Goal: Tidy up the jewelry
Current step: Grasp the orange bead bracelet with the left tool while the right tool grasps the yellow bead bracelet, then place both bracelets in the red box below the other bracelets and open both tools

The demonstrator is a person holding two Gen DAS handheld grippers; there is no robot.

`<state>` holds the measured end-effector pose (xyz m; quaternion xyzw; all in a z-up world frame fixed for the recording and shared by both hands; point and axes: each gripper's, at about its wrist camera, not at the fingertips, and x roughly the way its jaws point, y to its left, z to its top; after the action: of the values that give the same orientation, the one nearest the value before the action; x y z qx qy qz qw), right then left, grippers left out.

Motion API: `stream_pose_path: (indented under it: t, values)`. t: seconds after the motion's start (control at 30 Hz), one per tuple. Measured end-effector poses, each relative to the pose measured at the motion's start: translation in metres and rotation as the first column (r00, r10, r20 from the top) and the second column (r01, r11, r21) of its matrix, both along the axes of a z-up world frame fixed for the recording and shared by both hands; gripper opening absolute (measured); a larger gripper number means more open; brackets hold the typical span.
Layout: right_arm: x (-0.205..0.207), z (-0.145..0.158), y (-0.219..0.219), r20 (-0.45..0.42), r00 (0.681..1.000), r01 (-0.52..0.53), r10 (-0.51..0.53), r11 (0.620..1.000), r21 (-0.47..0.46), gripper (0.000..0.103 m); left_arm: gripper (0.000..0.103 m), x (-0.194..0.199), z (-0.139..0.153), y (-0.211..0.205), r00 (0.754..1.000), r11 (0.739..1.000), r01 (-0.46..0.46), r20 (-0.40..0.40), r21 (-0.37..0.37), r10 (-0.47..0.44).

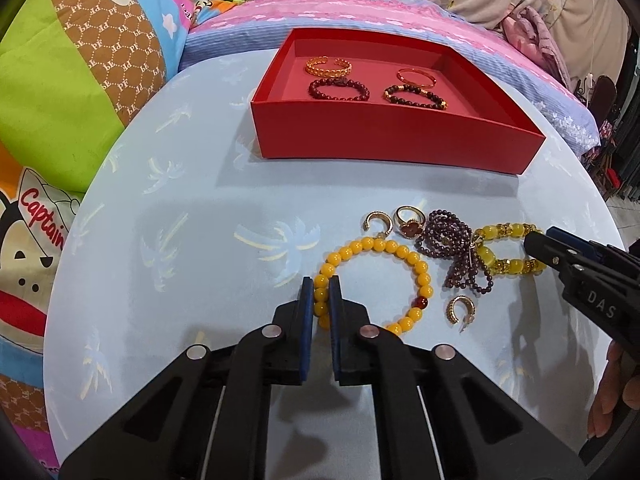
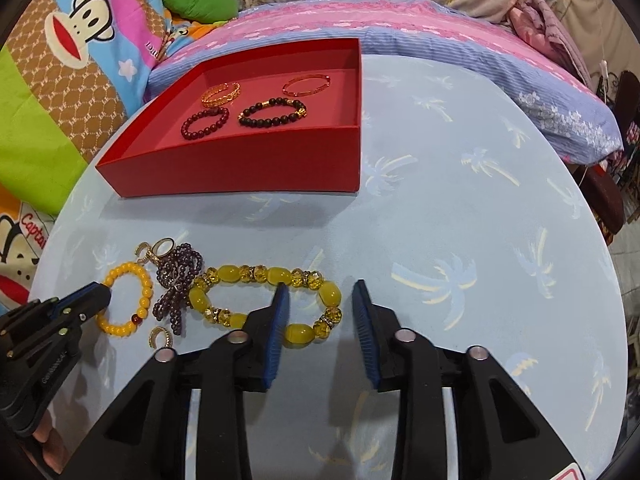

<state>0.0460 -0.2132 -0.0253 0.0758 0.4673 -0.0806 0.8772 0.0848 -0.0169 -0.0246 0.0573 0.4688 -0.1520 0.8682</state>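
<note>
Holding now: the left gripper [image 1: 321, 286] has its fingers squeezed narrow on the orange bead bracelet [image 1: 376, 280], pinching the side of the loop that is farthest from the purple bead string [image 1: 456, 248].
Right gripper [image 2: 320, 292]: its fingers are wide apart, one inside the yellow stone bracelet [image 2: 268, 300] and one outside, with nothing squeezed yet.
Where the jewelry is: both bracelets lie on the blue surface [image 2: 460, 208], on the near side of the red box [image 1: 384, 136]. Four bracelets already lie inside the red box.
Close by: the purple bead string lies between the two bracelets and touches the yellow stone one. A gold ring [image 1: 408, 220] and two gold hoop earrings [image 1: 460, 310] sit just beside it.
Could go wrong: lifting the yellow stone bracelet could drag the purple bead string along, because they look tangled.
Could also go wrong: round beads are slippery, so the orange bead bracelet could slide out and knock an earring away.
Words to read: "DAS" on the right gripper in the left view. "Captain" on the monkey blanket [image 1: 44, 220], left of the red box.
</note>
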Motion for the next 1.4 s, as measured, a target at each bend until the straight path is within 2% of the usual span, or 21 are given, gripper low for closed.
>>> stream_pose_path:
  t: [0.07, 0.13, 0.37, 0.73, 0.97, 1.13, 1.27, 1.33, 1.4]
  values:
    - [0.000, -0.001, 0.002, -0.002, 1.000, -0.007, 0.007, 1.000, -0.017, 0.013, 0.007, 0.000, 0.000, 0.000, 1.000, 1.000, 0.000, -0.007, -0.004, 0.000]
    - [-0.001, -0.001, 0.001, -0.003, 1.000, -0.009, 0.009, 1.000, -0.020, 0.009, 0.007, -0.001, 0.001, 0.000, 1.000, 1.000, 0.000, -0.013, -0.010, 0.000]
    - [-0.013, 0.015, -0.004, 0.030, 0.999, 0.009, -0.010, 1.000, 0.012, 0.009, 0.007, -0.005, 0.016, 0.001, 1.000, 0.999, 0.010, -0.004, -0.036, -0.010]
    - [-0.014, 0.077, -0.010, 0.140, 0.990, 0.008, -0.012, 1.000, 0.029, 0.009, 0.007, -0.003, 0.067, -0.003, 0.997, 0.993, 0.057, 0.054, -0.108, -0.051]
    - [0.016, 0.111, -0.010, 0.208, 0.978, -0.025, 0.013, 0.998, 0.054, 0.009, 0.007, 0.024, 0.111, -0.017, 0.989, 0.981, 0.103, 0.118, -0.165, -0.084]
    - [0.049, 0.128, -0.007, 0.251, 0.967, -0.063, 0.034, 0.992, 0.108, 0.009, 0.007, 0.061, 0.142, -0.031, 0.984, 0.961, 0.123, 0.156, -0.248, -0.086]
    - [0.078, 0.125, -0.002, 0.262, 0.964, -0.089, 0.046, 0.984, 0.157, 0.009, 0.007, 0.091, 0.135, -0.039, 0.990, 0.940, 0.115, 0.111, -0.321, -0.083]
    - [0.092, 0.111, -0.003, 0.237, 0.971, -0.087, 0.040, 0.978, 0.190, 0.009, 0.007, 0.109, 0.116, -0.042, 0.995, 0.926, 0.103, 0.048, -0.362, -0.092]
    - [0.103, 0.094, -0.004, 0.195, 0.980, -0.075, 0.034, 0.976, 0.206, 0.009, 0.007, 0.121, 0.094, -0.044, 0.997, 0.931, 0.073, -0.010, -0.358, -0.082]
